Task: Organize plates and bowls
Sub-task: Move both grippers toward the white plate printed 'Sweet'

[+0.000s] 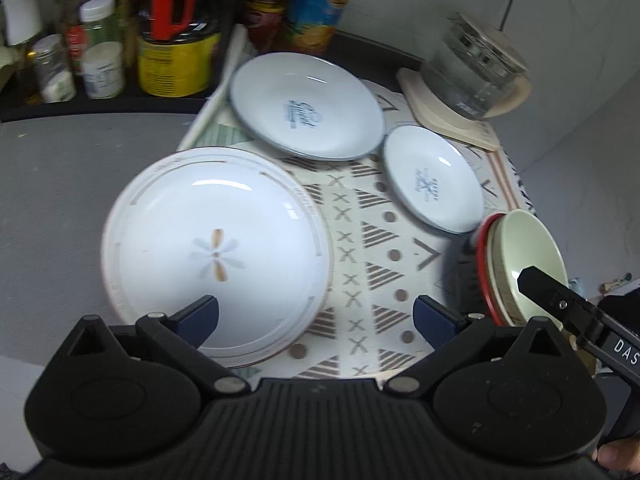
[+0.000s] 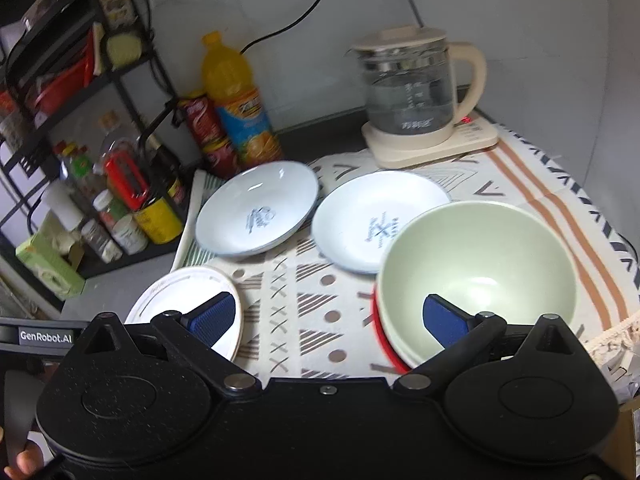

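Bowl's [image 2: 478,276] hollow only right-wrist-visible

Three plates [image 2: 256,216] on the cloth; two stacked bowls [image 2: 480,272]; one kettle [image 2: 412,92].

Kettle [image 2: 416,92]: glass body, cream lid and handle, on a cream base at far right.
Patterned cloth [image 2: 312,304]: geometric print, spread over the counter.
Orange drink bottle [image 2: 236,104]: upright against the far wall.
Red snack canister [image 2: 206,136]: just left of the bottle.
Black wire rack [image 2: 80,120]: far left, holding jars.
Yellow tin [image 1: 176,64]: near the jars.
Green tissue box [image 2: 50,260]: left, below the rack.
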The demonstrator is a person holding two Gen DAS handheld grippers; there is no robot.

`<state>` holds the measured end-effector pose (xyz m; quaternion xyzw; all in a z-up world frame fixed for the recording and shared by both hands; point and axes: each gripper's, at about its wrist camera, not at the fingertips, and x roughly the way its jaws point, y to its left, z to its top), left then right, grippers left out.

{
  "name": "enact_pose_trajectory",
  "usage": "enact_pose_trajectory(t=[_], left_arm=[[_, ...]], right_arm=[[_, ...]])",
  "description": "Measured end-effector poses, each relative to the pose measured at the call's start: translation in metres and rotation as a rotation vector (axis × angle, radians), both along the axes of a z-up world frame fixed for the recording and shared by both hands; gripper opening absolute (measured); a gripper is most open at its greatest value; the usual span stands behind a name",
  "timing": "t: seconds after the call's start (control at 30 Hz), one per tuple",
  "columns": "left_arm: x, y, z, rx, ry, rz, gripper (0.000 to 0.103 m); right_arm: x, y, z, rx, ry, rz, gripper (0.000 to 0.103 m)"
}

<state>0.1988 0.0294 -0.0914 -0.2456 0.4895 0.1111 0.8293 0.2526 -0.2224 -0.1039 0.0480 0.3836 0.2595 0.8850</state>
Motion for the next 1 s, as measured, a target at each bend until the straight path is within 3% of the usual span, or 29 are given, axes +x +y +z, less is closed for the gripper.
enact_pose_trajectory(t=[0.6,1.0], left_arm=[[-0.035,0.033,0.007,0.033,0.016,0.101,0.102],[-0.037,0.062,0.006,0.023,0.013,0.211,0.102]], right_arm=[[-0.014,0.052,-0.001,-0.093,0.033,0.156,0.103],[0.009,0.092,0.001,-0.13,0.007,0.252,0.103]])
